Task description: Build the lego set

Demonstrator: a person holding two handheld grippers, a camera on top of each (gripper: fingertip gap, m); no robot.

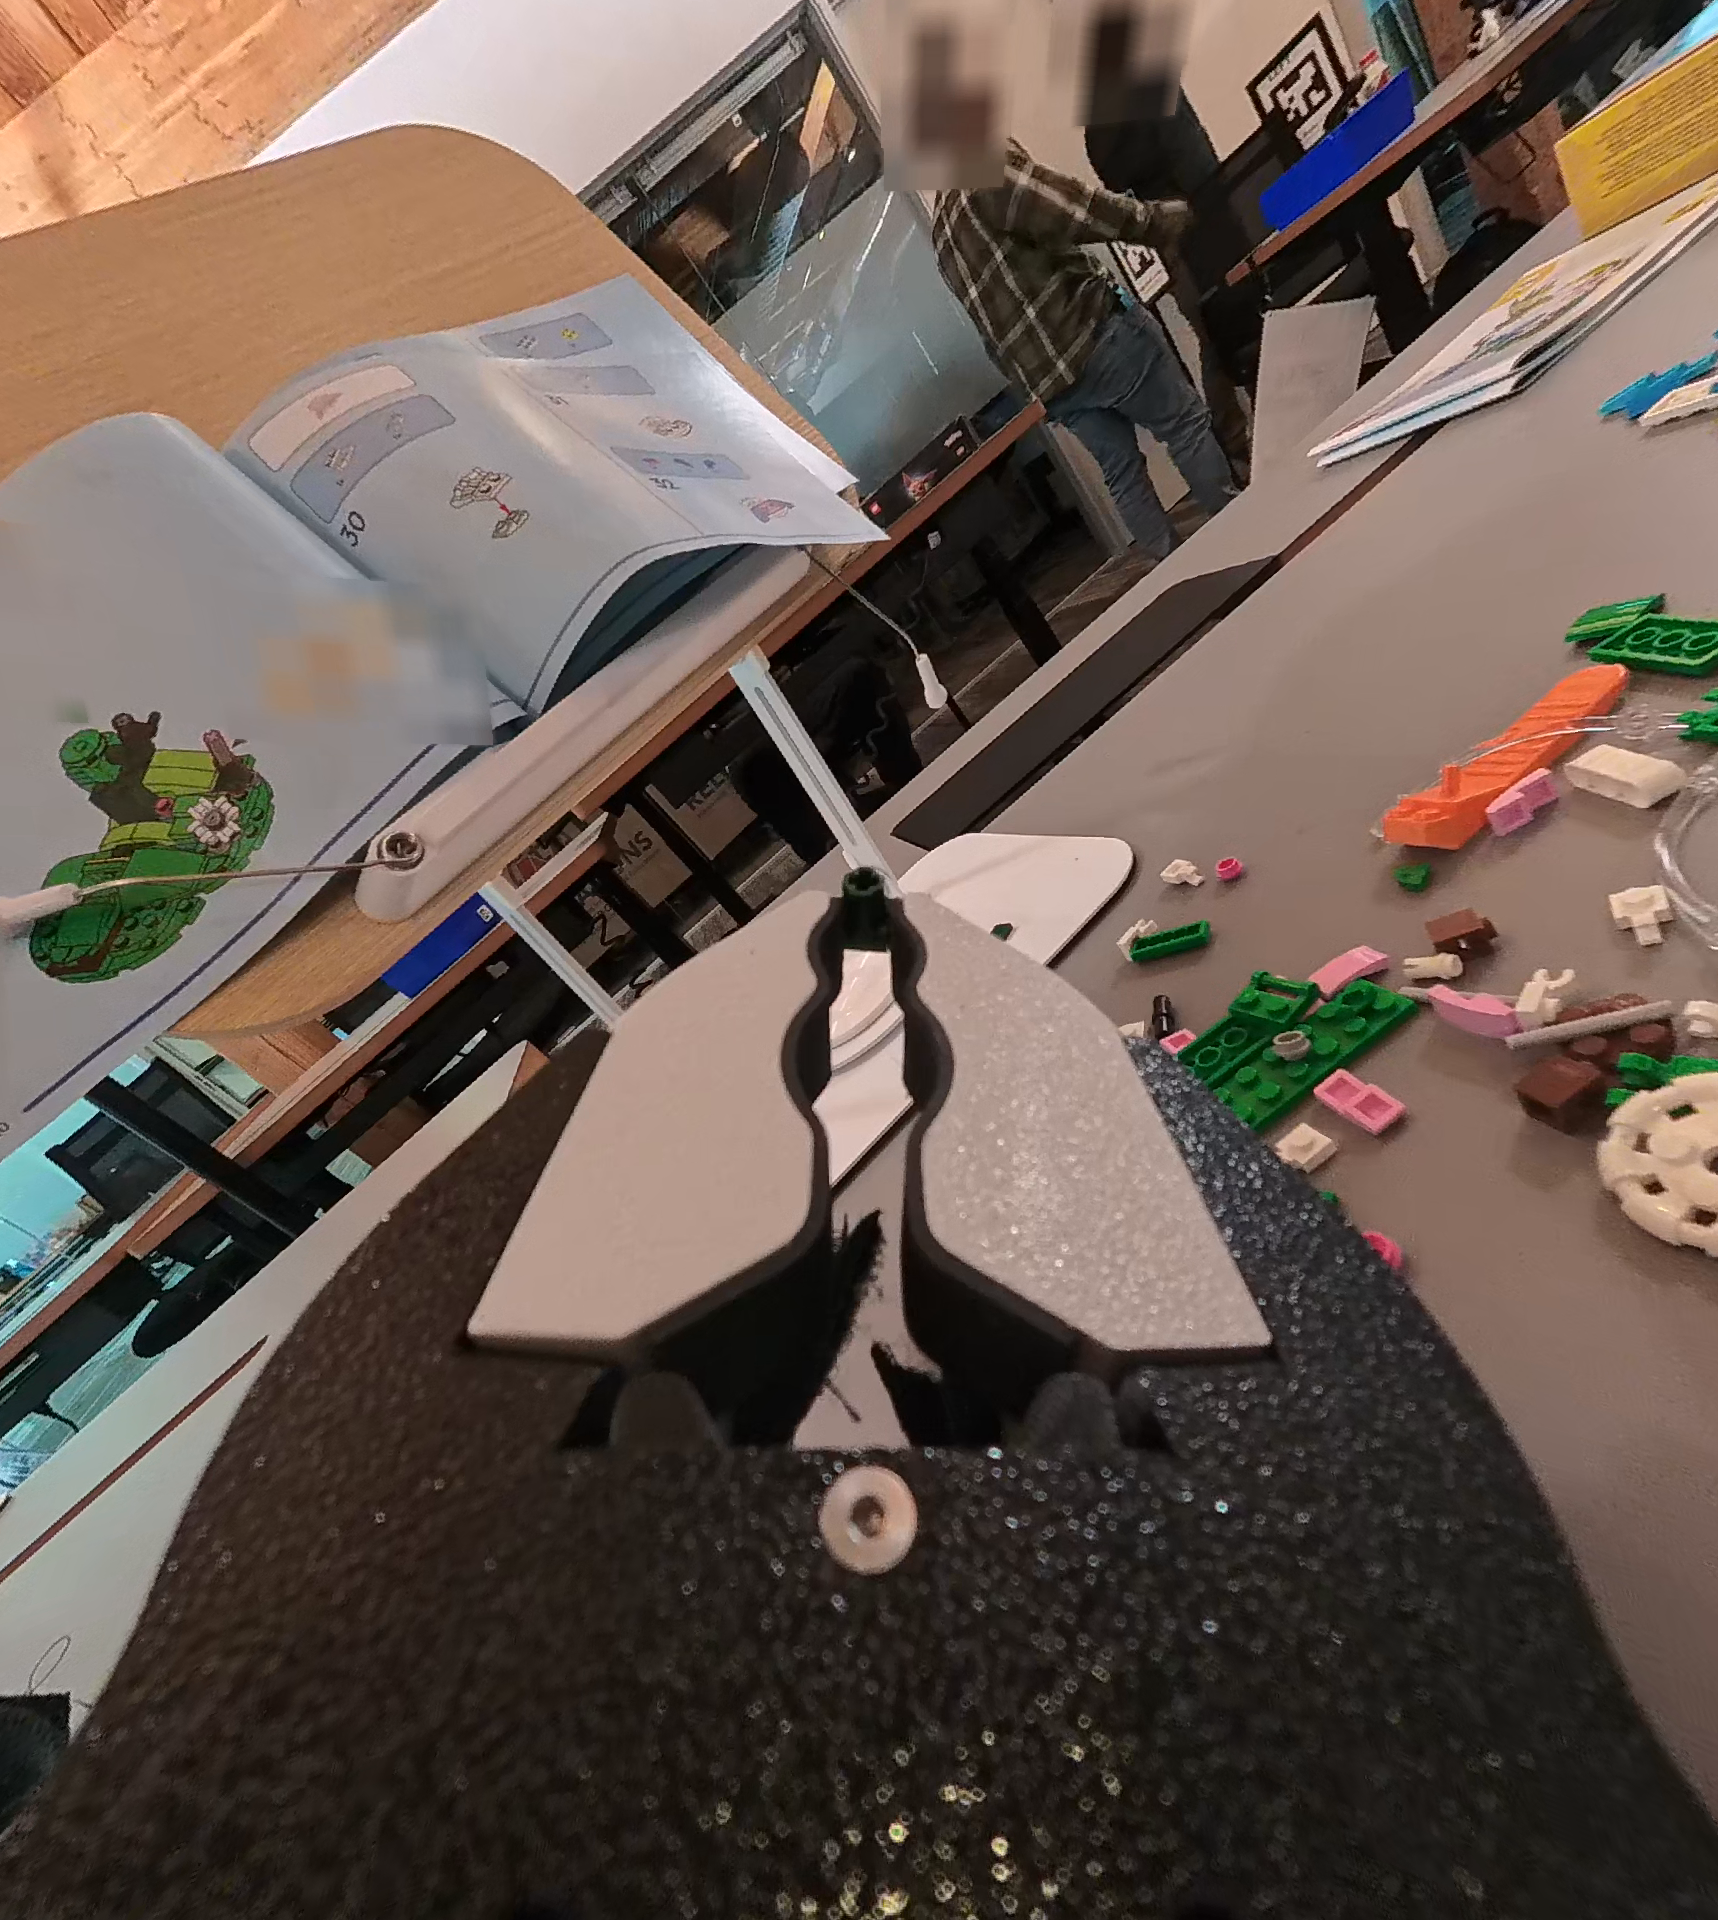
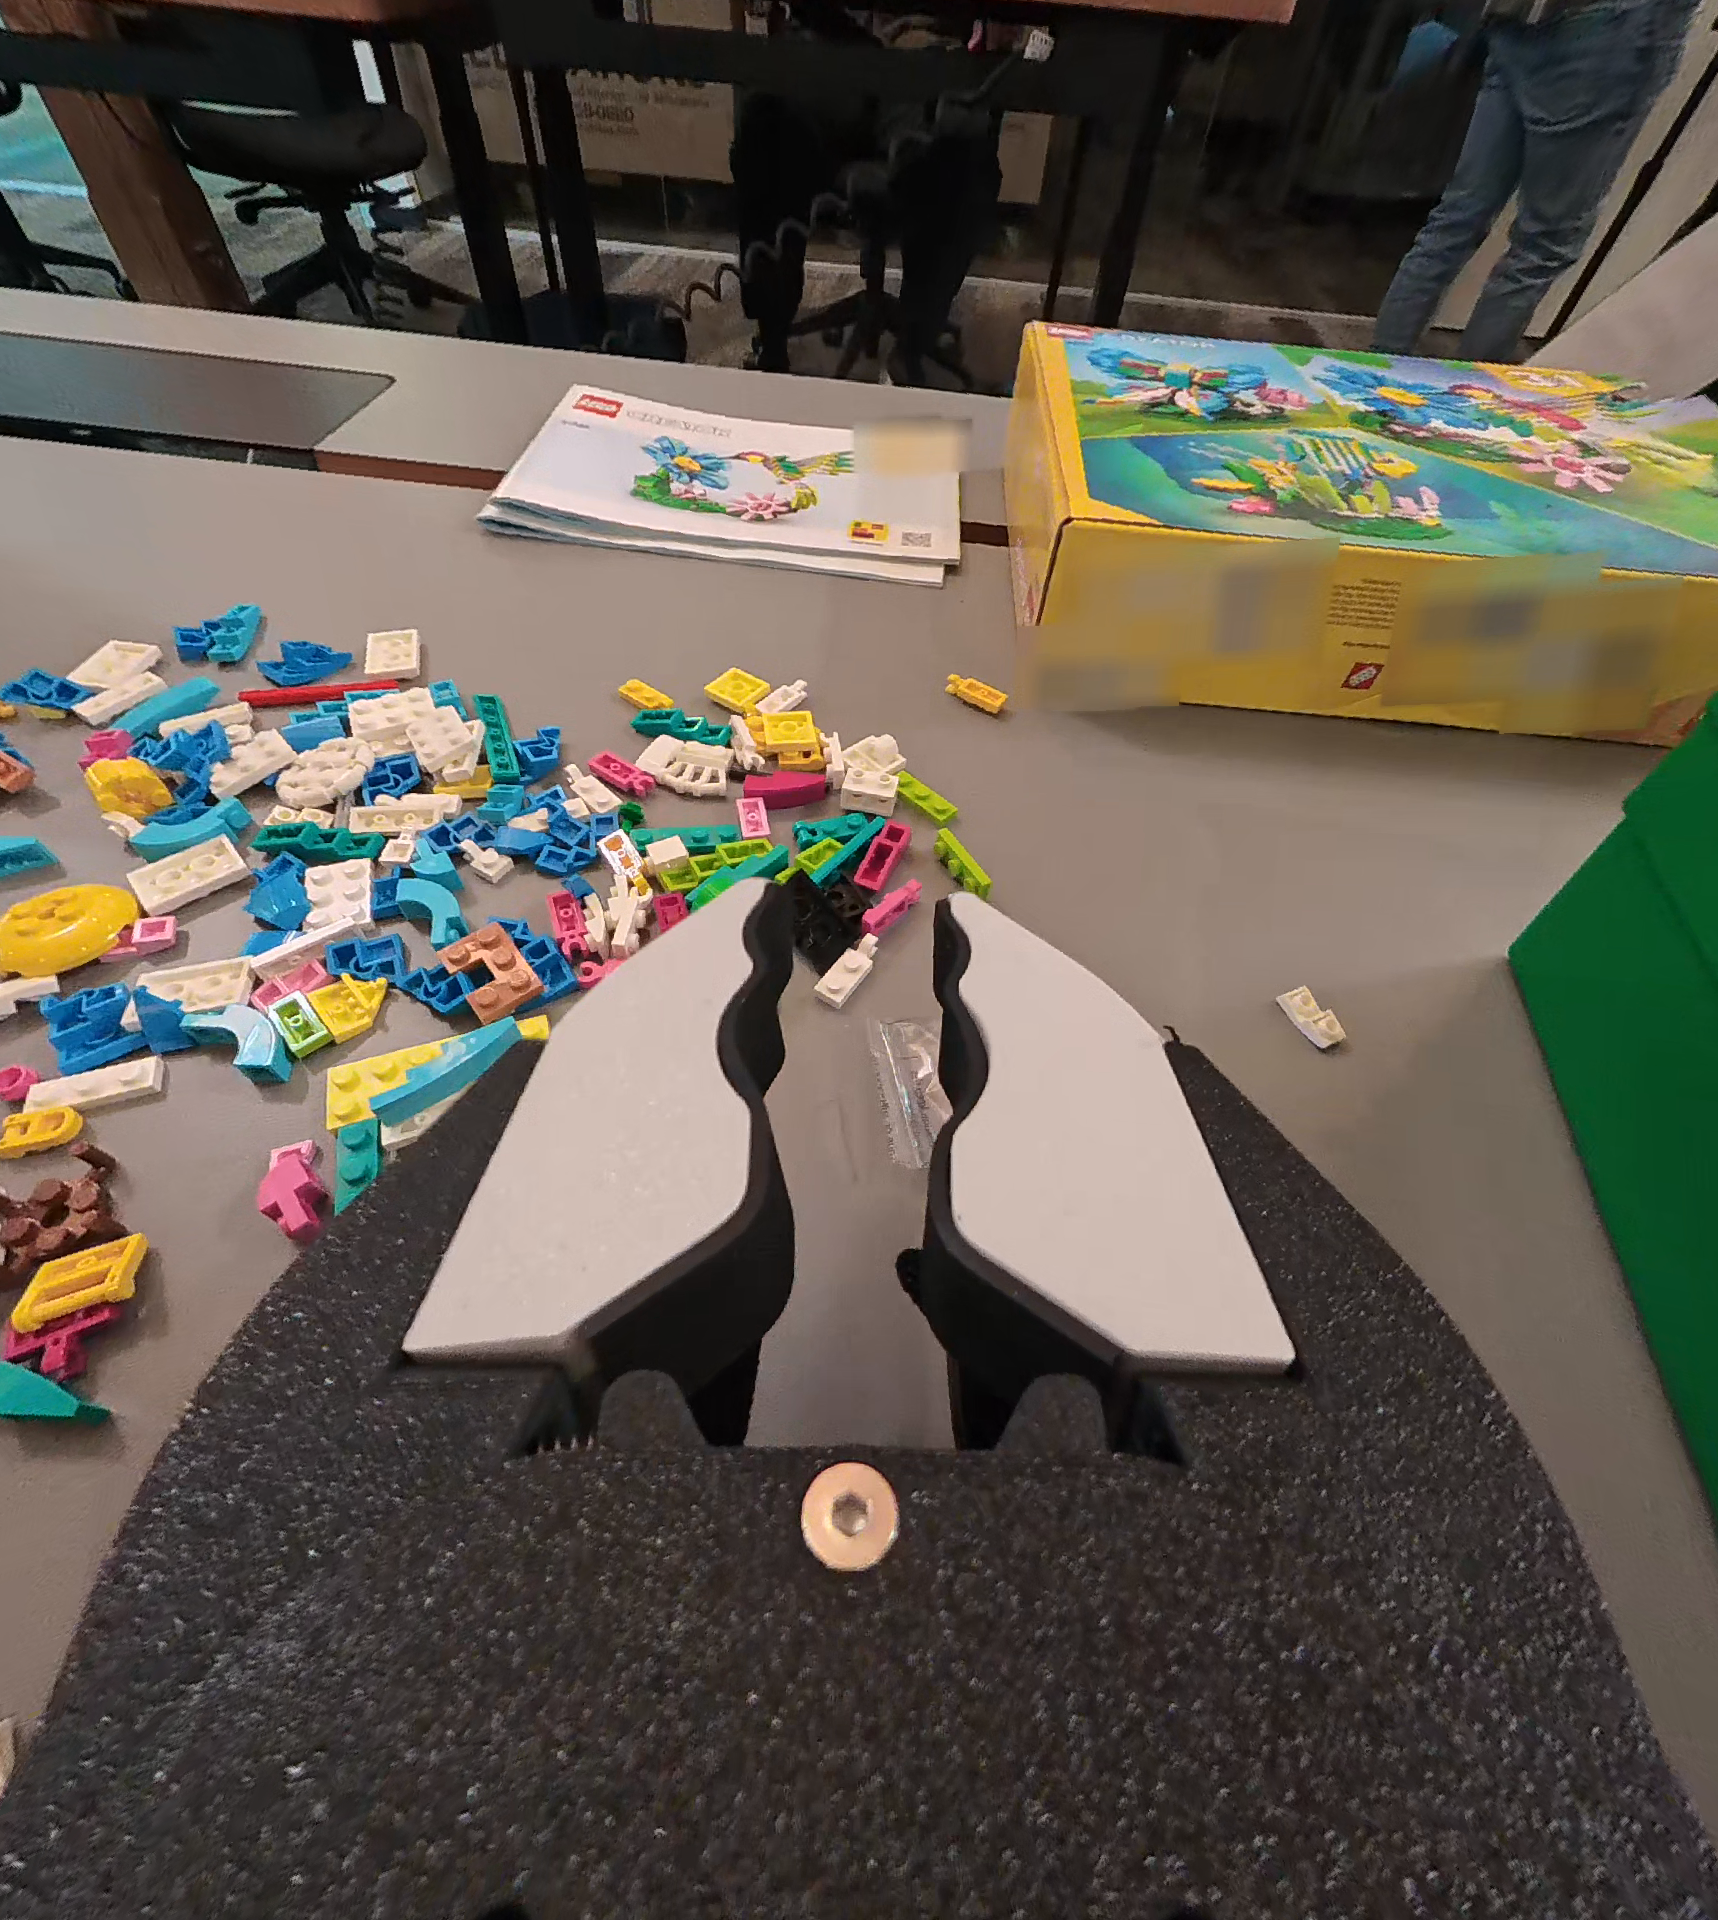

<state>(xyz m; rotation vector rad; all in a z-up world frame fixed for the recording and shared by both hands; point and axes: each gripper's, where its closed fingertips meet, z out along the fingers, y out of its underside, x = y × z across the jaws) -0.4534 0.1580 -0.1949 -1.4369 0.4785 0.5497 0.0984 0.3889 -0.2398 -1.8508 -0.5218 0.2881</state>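
On the grey table (image 2: 1146,883), left tongs (image 1: 863,909) pinch a dark green stud (image 1: 862,886); right tongs (image 2: 855,914) gape.

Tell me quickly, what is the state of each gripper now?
Left gripper: closed on a small dark green piece.
Right gripper: open, holding nothing.

The left gripper (image 1: 863,914) is built on a broad black body with a coarse, glittering grain, in which one silver hex-socket screw (image 1: 867,1521) is set at the centre. Two flat pale grey fingers (image 1: 668,1164) are edged in black, with wavy inner rims. The right gripper (image 2: 860,920) is made alike, with its own screw (image 2: 849,1523).
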